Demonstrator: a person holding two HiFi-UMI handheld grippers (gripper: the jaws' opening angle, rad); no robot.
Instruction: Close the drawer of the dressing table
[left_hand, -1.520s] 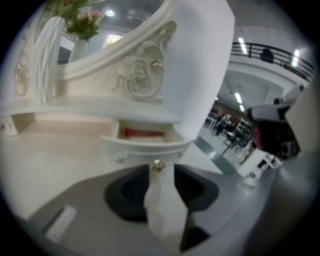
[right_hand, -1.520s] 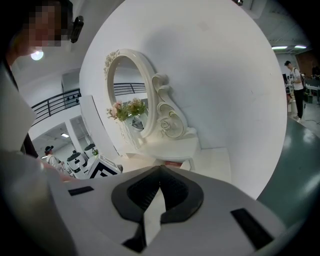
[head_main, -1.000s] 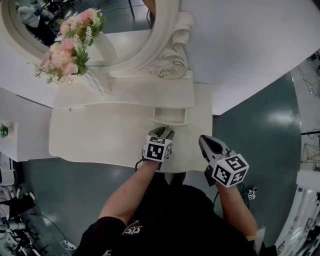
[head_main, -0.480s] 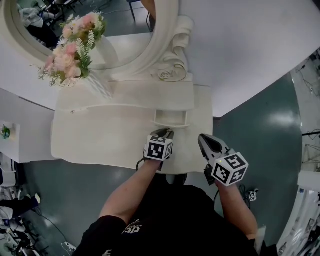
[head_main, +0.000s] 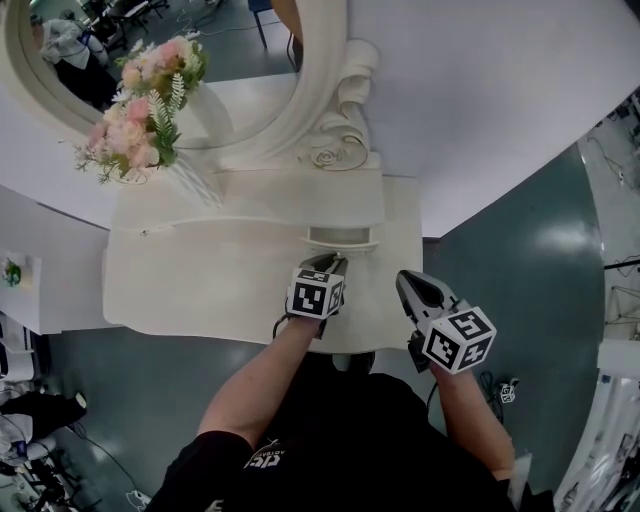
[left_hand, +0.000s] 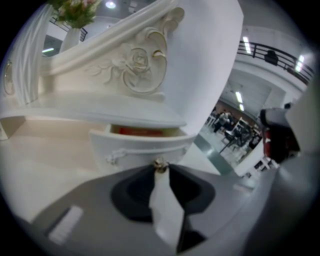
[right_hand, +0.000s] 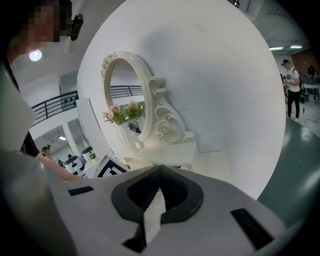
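**Drawer nearly home, knob in the pinch**

The small drawer (head_main: 342, 238) sits under the raised shelf (head_main: 300, 190) at the right end of the table (head_main: 190, 275), just below the scrolled foot of the mirror frame (head_main: 335, 110). It is not shut yet. In the left gripper view its front stands proud of the shelf edge, and a strip of the inside shows over the top, with something reddish (left_hand: 142, 131) lying in it. From the head view the part that sticks out looks short, so by my judgement most of the travel is done and only a last short push is left.

The left tool (head_main: 325, 263) is on the job. Its jaws are closing, and the drawer's little brass knob (left_hand: 160, 164) is caught right at their tips – nothing else lies between them. The tool points down and forward at the drawer front, in line with the way the drawer must slide.

The right tool (head_main: 407, 279) hangs off to the right of the table's front edge, well apart from the drawer. Its jaws are pressed together on nothing, and it takes no part in the work.

What remains, as I read it, is to press the knob straight in until the front sits flush under the shelf, then let go. The flowers (head_main: 140, 95) at the far left are well clear of all this.
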